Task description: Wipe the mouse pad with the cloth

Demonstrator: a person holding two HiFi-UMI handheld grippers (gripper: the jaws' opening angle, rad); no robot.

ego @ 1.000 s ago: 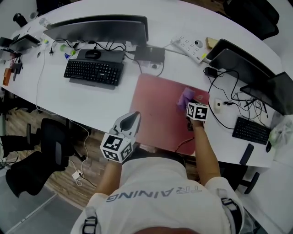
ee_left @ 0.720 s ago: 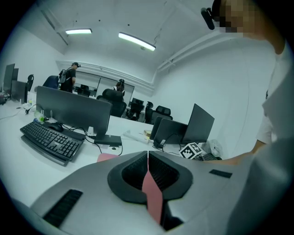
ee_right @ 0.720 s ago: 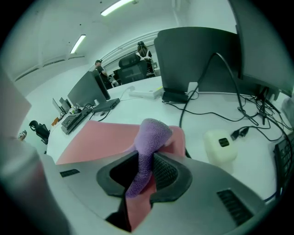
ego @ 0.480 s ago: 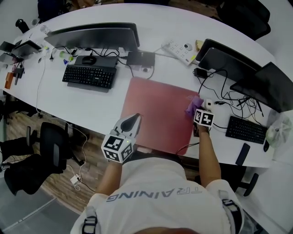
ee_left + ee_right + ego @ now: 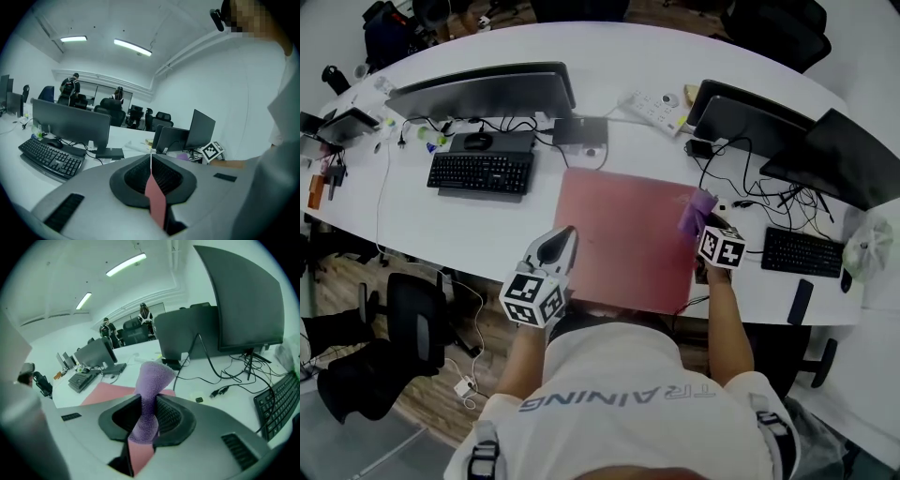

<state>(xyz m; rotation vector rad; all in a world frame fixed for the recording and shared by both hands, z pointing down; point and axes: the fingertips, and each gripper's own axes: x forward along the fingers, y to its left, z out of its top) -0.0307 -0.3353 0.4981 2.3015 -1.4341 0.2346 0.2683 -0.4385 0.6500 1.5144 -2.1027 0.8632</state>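
Note:
The red mouse pad (image 5: pixel 619 234) lies on the white desk (image 5: pixel 487 225) in front of me. My right gripper (image 5: pixel 705 228) sits at the pad's right edge, shut on a purple cloth (image 5: pixel 697 210). In the right gripper view the cloth (image 5: pixel 149 394) stands up, pinched between the jaws, with the pad (image 5: pixel 112 392) beyond it. My left gripper (image 5: pixel 561 242) hovers over the pad's front left corner. Its jaws are shut with nothing in them, and a sliver of the pad (image 5: pixel 154 197) shows below them.
A black keyboard (image 5: pixel 480 172) and a monitor (image 5: pixel 483 92) stand left of the pad. A power strip (image 5: pixel 656 108), dark screens (image 5: pixel 741 112), loose cables (image 5: pixel 750 202) and a small keyboard (image 5: pixel 799 253) crowd the right side. An office chair (image 5: pixel 403 300) stands at the desk's front left.
My right gripper has carried the cloth from the pad's right part out to its right edge. The left gripper has stayed by the front left corner.

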